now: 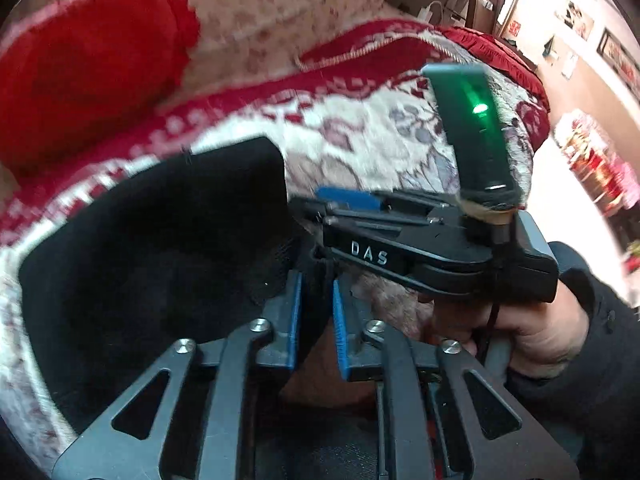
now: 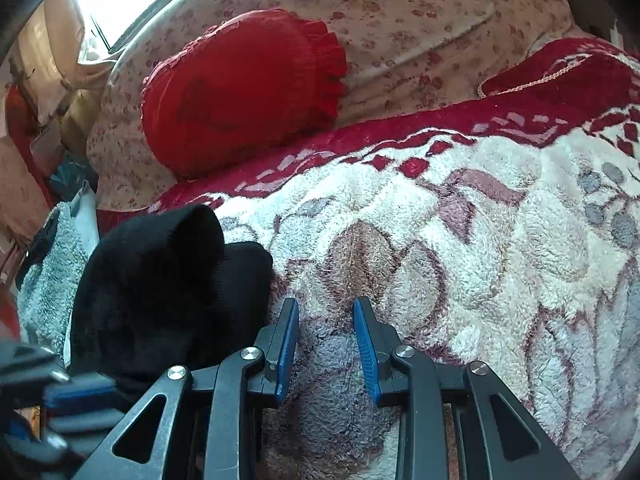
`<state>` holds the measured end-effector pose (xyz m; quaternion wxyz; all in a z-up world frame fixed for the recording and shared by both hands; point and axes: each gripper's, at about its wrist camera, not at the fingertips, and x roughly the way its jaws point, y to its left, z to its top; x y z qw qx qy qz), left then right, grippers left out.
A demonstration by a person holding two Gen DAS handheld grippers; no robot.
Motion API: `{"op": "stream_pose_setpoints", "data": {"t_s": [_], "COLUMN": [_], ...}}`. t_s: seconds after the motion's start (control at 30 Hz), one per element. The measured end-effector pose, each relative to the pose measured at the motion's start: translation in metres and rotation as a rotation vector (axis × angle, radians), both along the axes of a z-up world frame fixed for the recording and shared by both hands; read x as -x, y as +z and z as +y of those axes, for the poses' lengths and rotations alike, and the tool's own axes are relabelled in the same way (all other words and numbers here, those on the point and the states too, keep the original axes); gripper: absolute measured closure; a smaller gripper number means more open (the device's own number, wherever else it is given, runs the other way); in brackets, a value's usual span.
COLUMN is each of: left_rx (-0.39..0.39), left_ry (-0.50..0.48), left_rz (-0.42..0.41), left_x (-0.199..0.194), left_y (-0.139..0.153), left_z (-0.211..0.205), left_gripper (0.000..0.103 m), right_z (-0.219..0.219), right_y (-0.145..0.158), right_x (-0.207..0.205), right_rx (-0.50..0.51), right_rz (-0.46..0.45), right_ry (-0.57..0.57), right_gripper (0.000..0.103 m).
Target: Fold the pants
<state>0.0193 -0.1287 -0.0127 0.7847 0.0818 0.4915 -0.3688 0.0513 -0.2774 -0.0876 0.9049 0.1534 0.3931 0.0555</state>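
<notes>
The black pants (image 1: 160,240) lie bunched on a white and red floral fleece blanket (image 1: 360,136). My left gripper (image 1: 316,280) is shut on a fold of the black pants, with cloth running down between its blue pads (image 1: 295,320). My right gripper (image 2: 326,304) is open and empty, hovering over the blanket (image 2: 440,240) just right of the pants (image 2: 160,288). The right gripper also shows in the left wrist view (image 1: 344,200), held by a hand beside the left gripper.
A red ruffled cushion (image 2: 240,88) leans on a floral sheet (image 2: 420,12) at the back. A grey fleece item (image 2: 48,272) lies at the left edge. A room with pictures on the wall (image 1: 592,60) shows at the right.
</notes>
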Motion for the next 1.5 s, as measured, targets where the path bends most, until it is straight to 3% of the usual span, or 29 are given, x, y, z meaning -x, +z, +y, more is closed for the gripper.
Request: {"op": "stream_pose_setpoints", "data": {"t_s": [0.07,0.13,0.23,0.33,0.4,0.47,0.53,0.6,0.67,0.77,0.8,0.9,1.07,1.17,1.23,1.3,1.37,1.43,1.5], "left_rx": [0.051,0.077,0.131,0.217,0.253,0.262,0.254,0.237,0.225,0.184,0.177,0.157,0.199,0.242,0.248,0.241,0.212,0.162,0.095], "left_ry": [-0.003,0.005,0.044,0.111,0.163,0.214,0.259,0.3,0.321,0.341,0.339,0.335,0.329,0.298,0.323,0.367,0.411,0.41,0.422], "left_rz": [0.054,0.048,-0.035,-0.123,-0.191,-0.23,-0.184,-0.142,-0.106,-0.061,-0.064,-0.087,-0.056,-0.158,-0.192,-0.184,-0.149,-0.09,-0.052], "left_x": [-0.005,-0.002,0.013,0.032,0.045,0.053,0.046,0.038,0.03,0.016,0.014,0.01,0.007,0.007,-0.008,-0.032,-0.054,-0.07,-0.075], "left_y": [0.0,0.005,0.027,0.052,0.059,0.053,0.037,0.019,0.001,-0.024,-0.028,-0.029,-0.019,0.017,0.03,0.032,0.024,0.006,-0.016], "left_z": [0.005,0.01,0.032,0.076,0.111,0.145,0.163,0.175,0.176,0.169,0.165,0.153,0.158,0.16,0.164,0.166,0.164,0.154,0.144], "left_gripper": [0.082,0.082,0.082,0.082,0.082,0.082,0.083,0.091,0.091,0.095,0.095,0.095,0.096,0.095,0.095,0.095,0.095,0.095,0.095], "right_z": [-0.001,-0.002,-0.008,-0.014,-0.01,0.007,0.034,0.06,0.082,0.087,0.082,0.066,0.056,0.056,0.057,0.056,0.061,0.067,0.068], "right_y": [0.0,0.001,0.01,0.039,0.054,0.069,0.071,0.066,0.055,0.027,0.021,0.017,0.017,0.028,0.041,0.057,0.06,0.052,0.021], "right_x": [-0.001,-0.001,0.003,0.024,0.037,0.049,0.057,0.063,0.063,0.042,0.036,0.023,0.023,0.028,0.036,0.037,0.029,0.01,-0.02], "right_rx": [-0.001,0.002,-0.016,-0.009,-0.01,-0.022,-0.045,0.002,0.069,0.132,0.127,0.09,0.008,0.007,0.006,0.022,0.063,0.109,0.21], "right_rz": [0.001,0.001,-0.037,-0.191,-0.265,-0.336,-0.34,-0.326,-0.277,-0.124,-0.105,-0.076,-0.07,-0.108,-0.199,-0.311,-0.348,-0.308,-0.142], "right_ry": [-0.001,0.002,-0.019,-0.04,0.009,0.163,0.379,0.496,0.562,0.52,0.504,0.462,0.471,0.486,0.473,0.418,0.381,0.352,0.266], "right_gripper": [0.076,0.076,0.076,0.076,0.076,0.076,0.076,0.076,0.078,0.08,0.087,0.095,0.094,0.094,0.094,0.093,0.093,0.093,0.093]}}
